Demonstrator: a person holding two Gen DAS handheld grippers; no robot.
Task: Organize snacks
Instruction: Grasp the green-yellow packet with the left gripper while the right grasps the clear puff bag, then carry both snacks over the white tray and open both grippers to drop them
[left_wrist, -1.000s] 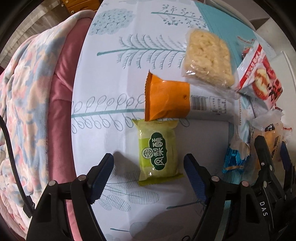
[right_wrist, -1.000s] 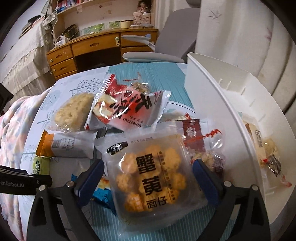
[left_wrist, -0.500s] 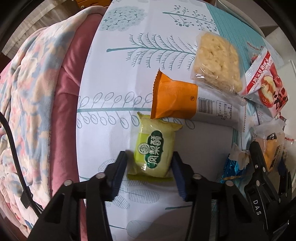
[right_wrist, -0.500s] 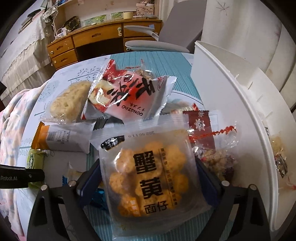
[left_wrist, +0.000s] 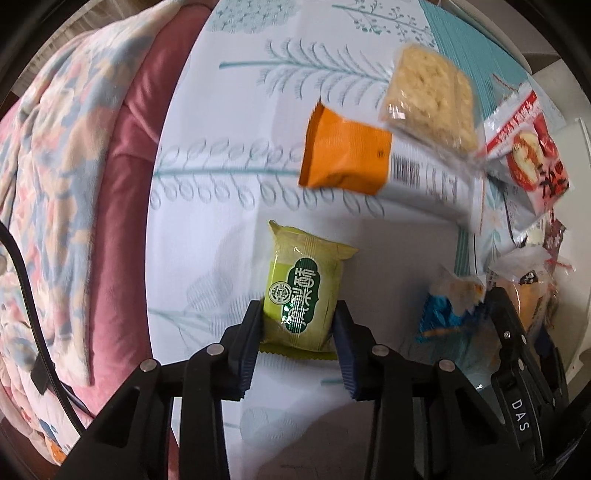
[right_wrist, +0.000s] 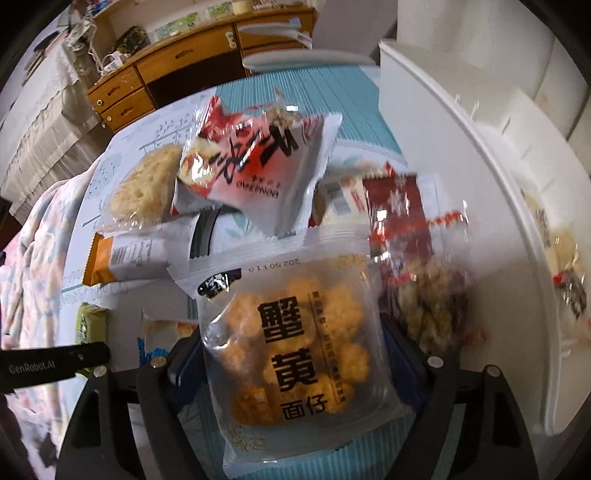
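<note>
A green snack packet (left_wrist: 303, 291) lies on the patterned tablecloth (left_wrist: 229, 110). My left gripper (left_wrist: 298, 332) points straight down over it, and its blue pads press on the packet's two sides while the jaws are closing. In the right wrist view a clear bag of yellow crackers (right_wrist: 295, 332) lies between the jaws of my right gripper (right_wrist: 291, 362). Those jaws are closing too, and their pads stand at the bag's edges without squeezing it.
An orange packet (left_wrist: 343, 155), a rice cake (left_wrist: 432, 92), a red-and-white bag (right_wrist: 255, 162), a dark red packet (right_wrist: 402, 210) and a blue packet (left_wrist: 439, 314) lie around. A white bin (right_wrist: 480, 184) stands on the right. A pink blanket (left_wrist: 74, 184) borders the left.
My left jaws came in from wide apart onto the green packet, which now sits tilted. The right jaws narrowed toward the cracker bag, and that camera tipped further down.
</note>
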